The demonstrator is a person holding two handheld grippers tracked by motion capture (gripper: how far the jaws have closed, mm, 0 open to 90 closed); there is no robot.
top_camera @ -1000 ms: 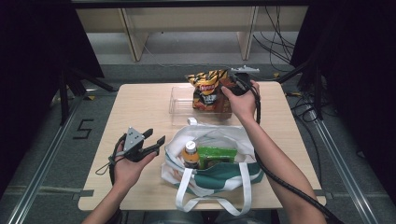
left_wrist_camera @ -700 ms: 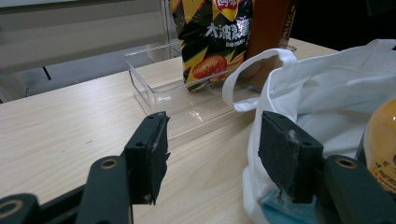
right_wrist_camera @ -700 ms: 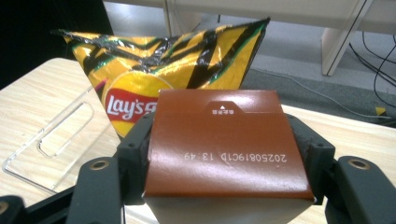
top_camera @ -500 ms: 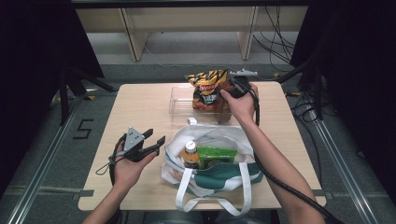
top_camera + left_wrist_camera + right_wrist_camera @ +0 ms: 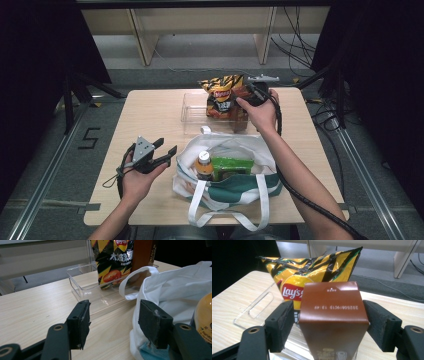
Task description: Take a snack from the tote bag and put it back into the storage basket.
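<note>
My right hand-held gripper (image 5: 328, 322) has just been opening its jaws, and the brown carton (image 5: 333, 322) stands between the pads with a gap on each side, so nothing presses on it now. It stands upright in the clear tray (image 5: 195, 107) at the far side of the counter (image 5: 150, 107), just beside the Lay's chip bag (image 5: 221, 95) (whether the two touch I cannot tell). The risk I see: the carton is tall and narrow, so if I draw the jaws back crookedly a pad may catch an edge and tip it against the chip bag or over the low tray wall. My left hand-held gripper (image 5: 113, 321) hangs wide and empty over the counter near the white tote bag (image 5: 225, 180), close enough that a careless swing could snag the strap loop. The tote holds an orange-capped bottle (image 5: 203, 165) and a green packet (image 5: 232, 167); the tray holds the chip bag and the carton.
</note>
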